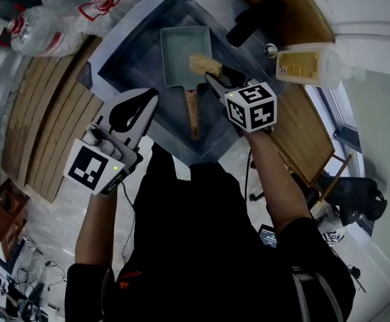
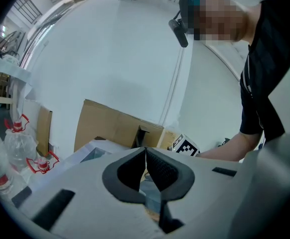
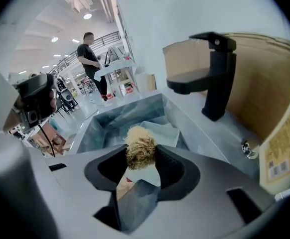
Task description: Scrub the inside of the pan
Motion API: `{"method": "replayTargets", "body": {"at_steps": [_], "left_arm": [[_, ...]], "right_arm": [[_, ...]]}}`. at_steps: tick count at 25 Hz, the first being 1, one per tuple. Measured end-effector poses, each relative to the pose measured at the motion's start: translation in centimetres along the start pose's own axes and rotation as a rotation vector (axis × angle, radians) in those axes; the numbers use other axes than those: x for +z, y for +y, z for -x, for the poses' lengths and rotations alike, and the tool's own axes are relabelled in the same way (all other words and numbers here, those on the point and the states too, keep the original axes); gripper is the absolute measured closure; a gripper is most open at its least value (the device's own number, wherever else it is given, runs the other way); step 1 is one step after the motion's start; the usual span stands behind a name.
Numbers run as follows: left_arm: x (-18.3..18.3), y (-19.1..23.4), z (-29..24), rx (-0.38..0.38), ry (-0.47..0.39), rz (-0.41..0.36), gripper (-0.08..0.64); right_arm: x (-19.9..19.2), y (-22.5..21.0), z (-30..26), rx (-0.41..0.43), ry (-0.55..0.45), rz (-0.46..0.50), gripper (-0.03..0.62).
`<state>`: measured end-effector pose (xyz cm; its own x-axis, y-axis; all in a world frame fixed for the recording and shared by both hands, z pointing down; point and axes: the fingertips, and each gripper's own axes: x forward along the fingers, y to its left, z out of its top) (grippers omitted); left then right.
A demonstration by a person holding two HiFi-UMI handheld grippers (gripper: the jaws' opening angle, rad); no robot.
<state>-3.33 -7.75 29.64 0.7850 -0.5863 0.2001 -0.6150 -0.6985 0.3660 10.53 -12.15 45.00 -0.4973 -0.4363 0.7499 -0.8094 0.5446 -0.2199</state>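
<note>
A square pale-green pan [image 1: 185, 54] with a wooden handle [image 1: 193, 113] lies in the grey sink [image 1: 141, 42]. My right gripper [image 1: 212, 78] is shut on a tan scrub sponge [image 1: 205, 65], held over the pan's near right corner. In the right gripper view the sponge [image 3: 140, 148] sits between the jaws, with the pan [image 3: 160, 128] beyond it. My left gripper [image 1: 143, 106] hovers left of the handle, apart from it. Its jaws meet at the tips in the left gripper view [image 2: 146, 151], with nothing between them.
A black faucet [image 1: 255, 17] and a bottle of yellow liquid [image 1: 309, 64] stand on the wooden counter [image 1: 302, 126] right of the sink. Water bottles [image 1: 47, 19] lie at the top left. A person stands far off in the right gripper view [image 3: 91, 59].
</note>
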Motion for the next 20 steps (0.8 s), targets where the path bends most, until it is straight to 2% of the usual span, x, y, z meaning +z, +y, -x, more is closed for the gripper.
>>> {"method": "replayTargets", "body": {"at_steps": [12,20], "left_arm": [[4.1,-4.1,1.4,-0.009,-0.031,-0.100,0.537],[5.3,-5.7,2.9,-0.008,-0.047,-0.125,0.537]], "right_arm": [[4.1,2.9,8.2,0.034,-0.173,0.005,0.419],[5.5,4.8,12.7,0.061,-0.273,0.001,0.419]]}}
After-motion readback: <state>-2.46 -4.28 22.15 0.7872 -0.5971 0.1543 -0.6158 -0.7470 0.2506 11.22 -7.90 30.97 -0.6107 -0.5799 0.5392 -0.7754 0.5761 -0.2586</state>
